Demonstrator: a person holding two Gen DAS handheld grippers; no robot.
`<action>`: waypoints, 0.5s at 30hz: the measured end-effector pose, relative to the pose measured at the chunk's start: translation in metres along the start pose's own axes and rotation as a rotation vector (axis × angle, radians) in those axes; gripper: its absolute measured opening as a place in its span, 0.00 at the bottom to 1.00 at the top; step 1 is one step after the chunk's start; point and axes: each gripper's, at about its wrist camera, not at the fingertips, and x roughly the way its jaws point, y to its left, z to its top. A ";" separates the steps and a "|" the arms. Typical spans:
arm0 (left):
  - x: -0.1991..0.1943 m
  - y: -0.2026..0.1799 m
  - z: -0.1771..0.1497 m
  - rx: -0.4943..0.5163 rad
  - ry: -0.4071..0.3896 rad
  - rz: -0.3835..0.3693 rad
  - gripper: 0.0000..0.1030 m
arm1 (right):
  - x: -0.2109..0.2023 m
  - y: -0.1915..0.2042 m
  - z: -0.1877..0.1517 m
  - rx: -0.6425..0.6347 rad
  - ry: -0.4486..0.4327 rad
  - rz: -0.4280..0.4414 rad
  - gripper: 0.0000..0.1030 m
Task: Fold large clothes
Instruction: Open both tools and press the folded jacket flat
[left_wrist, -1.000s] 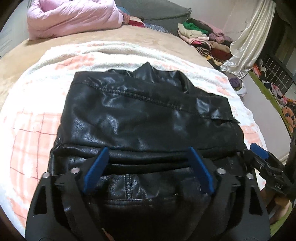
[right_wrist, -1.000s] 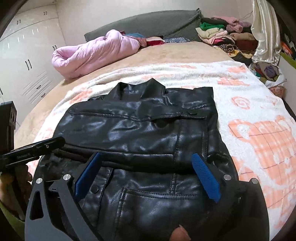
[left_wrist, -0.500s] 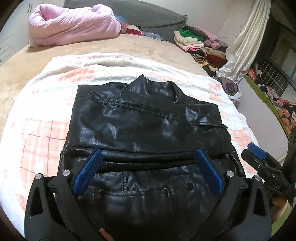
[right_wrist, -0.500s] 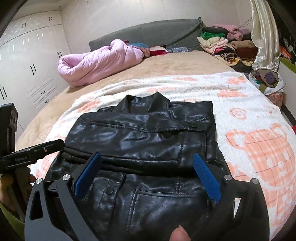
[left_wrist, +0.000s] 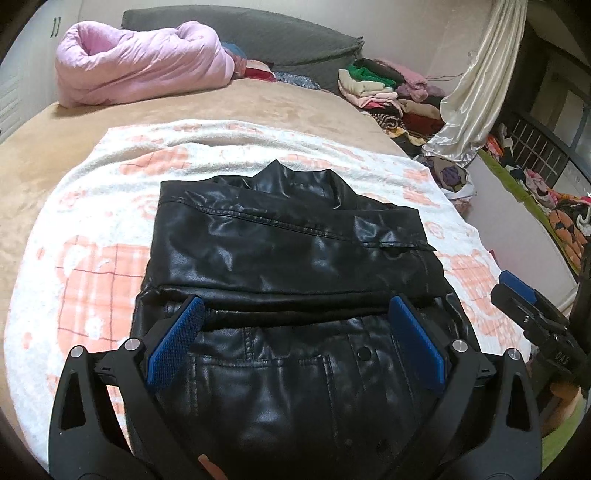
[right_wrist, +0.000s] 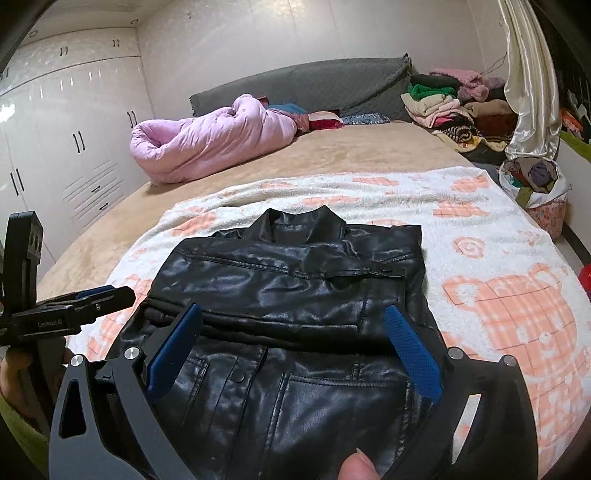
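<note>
A black leather jacket (left_wrist: 288, 258) lies folded on a white and orange blanket (left_wrist: 92, 280), collar at the far end and its lower half doubled over the chest. My left gripper (left_wrist: 295, 306) hovers above the jacket's near part, open, with nothing between its blue pads. In the right wrist view the jacket (right_wrist: 288, 288) fills the middle, and my right gripper (right_wrist: 293, 312) is open over the near edge, apart from the leather. The right gripper (left_wrist: 517, 291) shows at the right edge of the left view, and the left gripper (right_wrist: 92, 299) at the left edge of the right view.
The blanket (right_wrist: 498, 302) covers a tan bed. A rolled pink quilt (right_wrist: 210, 144) lies at the far end by a grey headboard (right_wrist: 303, 85). Stacked clothes (right_wrist: 454, 107) and a pale curtain (left_wrist: 476, 85) stand far right. White wardrobes (right_wrist: 66, 140) line the left.
Both grippers have drawn back and risen from the jacket, so more of the bed shows. The left jaws have spread a little wider. The jacket lies as before.
</note>
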 end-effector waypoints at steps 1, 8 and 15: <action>-0.002 0.000 -0.002 0.002 0.001 0.000 0.91 | -0.003 0.000 -0.001 -0.006 -0.001 -0.004 0.96; -0.010 0.007 -0.018 0.006 0.011 0.023 0.91 | -0.019 -0.006 -0.012 -0.003 0.001 -0.012 0.96; -0.016 0.017 -0.036 0.000 0.025 0.043 0.91 | -0.028 -0.011 -0.027 -0.015 0.017 -0.023 0.96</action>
